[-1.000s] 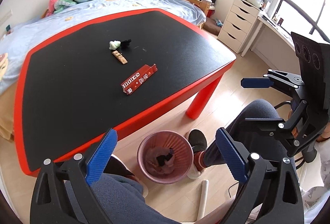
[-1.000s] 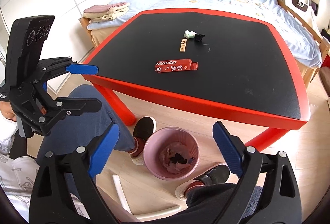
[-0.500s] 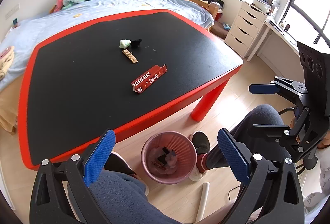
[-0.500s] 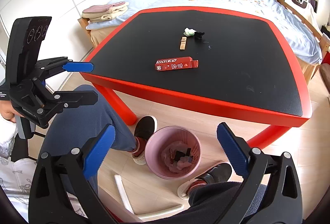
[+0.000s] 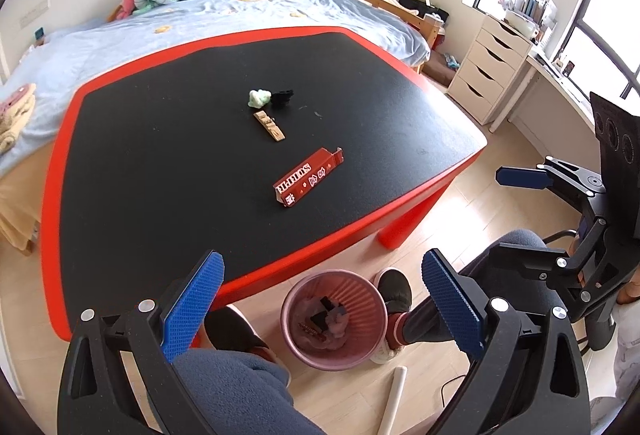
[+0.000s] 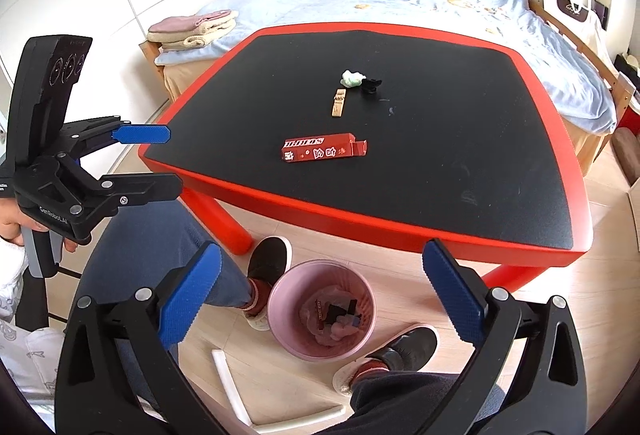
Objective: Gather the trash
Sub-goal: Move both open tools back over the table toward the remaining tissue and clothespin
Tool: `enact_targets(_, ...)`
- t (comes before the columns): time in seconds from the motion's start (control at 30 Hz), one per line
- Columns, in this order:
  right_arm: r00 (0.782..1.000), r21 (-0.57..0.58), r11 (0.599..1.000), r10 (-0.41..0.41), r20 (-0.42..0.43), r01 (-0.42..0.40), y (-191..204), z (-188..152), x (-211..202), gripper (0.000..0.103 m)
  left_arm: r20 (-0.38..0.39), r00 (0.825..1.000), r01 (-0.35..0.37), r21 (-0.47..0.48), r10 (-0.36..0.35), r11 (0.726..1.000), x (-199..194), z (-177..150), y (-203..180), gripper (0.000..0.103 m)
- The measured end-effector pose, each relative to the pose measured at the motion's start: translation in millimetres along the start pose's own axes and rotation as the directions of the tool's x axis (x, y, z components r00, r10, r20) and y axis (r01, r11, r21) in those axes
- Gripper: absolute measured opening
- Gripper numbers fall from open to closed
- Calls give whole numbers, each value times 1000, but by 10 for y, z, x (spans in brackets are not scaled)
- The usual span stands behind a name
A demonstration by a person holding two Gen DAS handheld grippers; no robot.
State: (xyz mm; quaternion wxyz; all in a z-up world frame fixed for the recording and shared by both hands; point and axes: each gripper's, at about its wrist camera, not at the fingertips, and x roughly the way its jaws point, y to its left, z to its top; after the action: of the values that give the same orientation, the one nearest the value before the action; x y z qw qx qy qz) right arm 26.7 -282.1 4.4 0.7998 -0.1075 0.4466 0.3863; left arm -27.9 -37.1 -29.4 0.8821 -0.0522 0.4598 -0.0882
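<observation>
Both the left gripper (image 5: 322, 299) and right gripper (image 6: 322, 295) hang tilted downward, wide open and empty, above the pink bin (image 6: 280, 323).

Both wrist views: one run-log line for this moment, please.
left gripper: open, empty | right gripper: open, empty | red box: on table | bin: holds trash

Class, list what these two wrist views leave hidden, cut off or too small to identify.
- Pink bin: lower contents hidden under the top scraps, both views.
- Small black item on the table: too small to identify.
- Red carton: print too small to read.
- Person's feet: the left view's own gripper partly covers them.
</observation>
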Motion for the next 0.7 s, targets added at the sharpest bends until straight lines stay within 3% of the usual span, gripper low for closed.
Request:
enact_targets(0.4,999,-2,1000,-29,36,29,-343,734,228,99,9,999,-46,-54,46,998,309,520,224,95)
enact_targets(0.7,999,-19,999,-30,22,30,-656,1311,709,99,-35,997,-74,-78,72,994,802,799,315,95)
